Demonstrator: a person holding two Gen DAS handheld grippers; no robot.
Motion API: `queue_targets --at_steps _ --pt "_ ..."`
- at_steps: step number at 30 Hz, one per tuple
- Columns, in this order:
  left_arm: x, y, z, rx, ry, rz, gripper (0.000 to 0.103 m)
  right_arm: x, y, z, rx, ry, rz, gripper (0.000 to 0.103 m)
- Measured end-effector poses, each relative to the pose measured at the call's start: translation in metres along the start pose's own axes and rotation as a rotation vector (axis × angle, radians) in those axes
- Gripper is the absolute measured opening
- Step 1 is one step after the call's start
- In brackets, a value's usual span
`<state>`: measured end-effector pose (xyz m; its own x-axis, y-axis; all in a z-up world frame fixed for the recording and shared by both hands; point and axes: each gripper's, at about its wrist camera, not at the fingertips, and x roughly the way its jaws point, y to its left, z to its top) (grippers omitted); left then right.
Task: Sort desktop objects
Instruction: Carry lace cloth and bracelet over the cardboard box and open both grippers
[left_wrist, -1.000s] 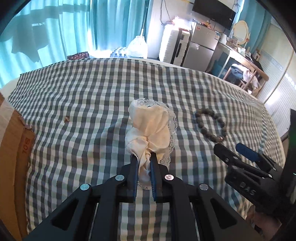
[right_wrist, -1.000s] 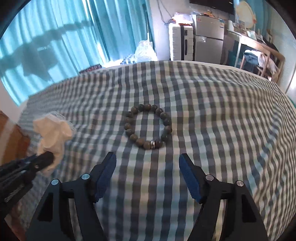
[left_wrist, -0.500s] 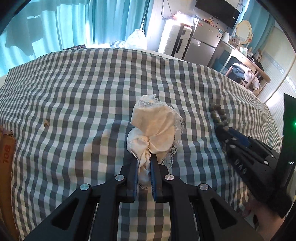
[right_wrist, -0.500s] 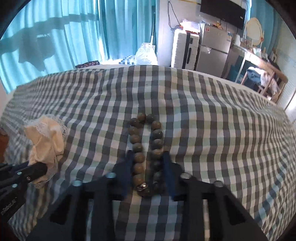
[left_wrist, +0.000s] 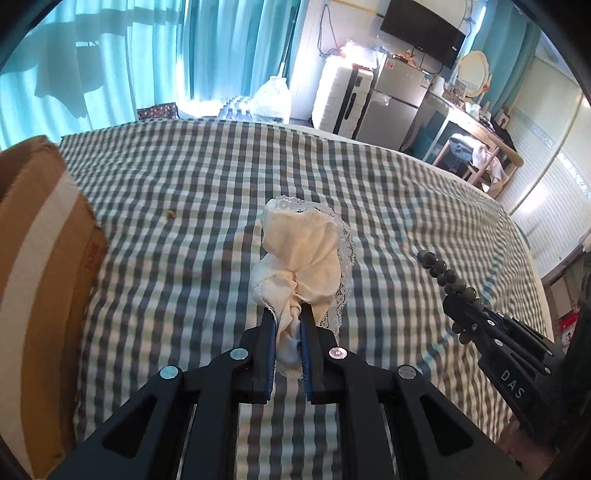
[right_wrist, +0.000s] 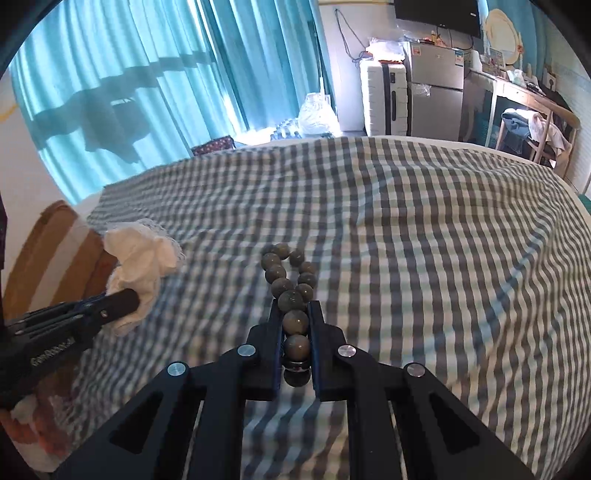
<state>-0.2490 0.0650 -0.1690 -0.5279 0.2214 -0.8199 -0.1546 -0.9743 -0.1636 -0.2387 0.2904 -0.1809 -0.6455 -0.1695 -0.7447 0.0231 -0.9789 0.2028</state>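
Two pairs of tongs show in the left wrist view. The left tongs (left_wrist: 289, 321) pinch one cream cloth scrunchie with a lace edge (left_wrist: 301, 258), which is lifted clear above the grey-and-white checked bedspread (left_wrist: 184, 221). One brown cardboard box with a white tape stripe (left_wrist: 37, 266) stands at the left edge. At the right, the right tongs (left_wrist: 461, 312) hold one bracelet of dark grey-green round beads (left_wrist: 445, 275).

In the right wrist view the right tongs (right_wrist: 295, 321) are pressed together on that bracelet (right_wrist: 286, 275), its single loop squeezed into two rows of beads sticking out ahead over the bedspread (right_wrist: 424, 240). The left tongs (right_wrist: 125, 301) and scrunchie (right_wrist: 138, 258) sit at the left, before the box (right_wrist: 51, 258).
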Motion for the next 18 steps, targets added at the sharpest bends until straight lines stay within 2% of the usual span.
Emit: queue_targets --at_steps 5,7,12,18 --pt "-0.051 0.004 -0.016 -0.007 -0.040 -0.010 0.010 -0.050 0.039 -0.015 -0.018 -0.034 0.048 0.011" --pt "-0.070 0.006 -0.015 -0.010 -0.061 -0.010 0.010 -0.071 0.060 -0.017 -0.039 -0.053 0.098 0.011" --pt "-0.133 0.013 0.002 0.001 -0.184 0.020 0.010 -0.131 0.122 -0.003 -0.138 -0.156 0.166 0.011" --pt "-0.196 0.062 0.022 -0.039 -0.287 0.080 0.010 -0.159 0.202 0.017 -0.226 -0.216 0.244 0.011"
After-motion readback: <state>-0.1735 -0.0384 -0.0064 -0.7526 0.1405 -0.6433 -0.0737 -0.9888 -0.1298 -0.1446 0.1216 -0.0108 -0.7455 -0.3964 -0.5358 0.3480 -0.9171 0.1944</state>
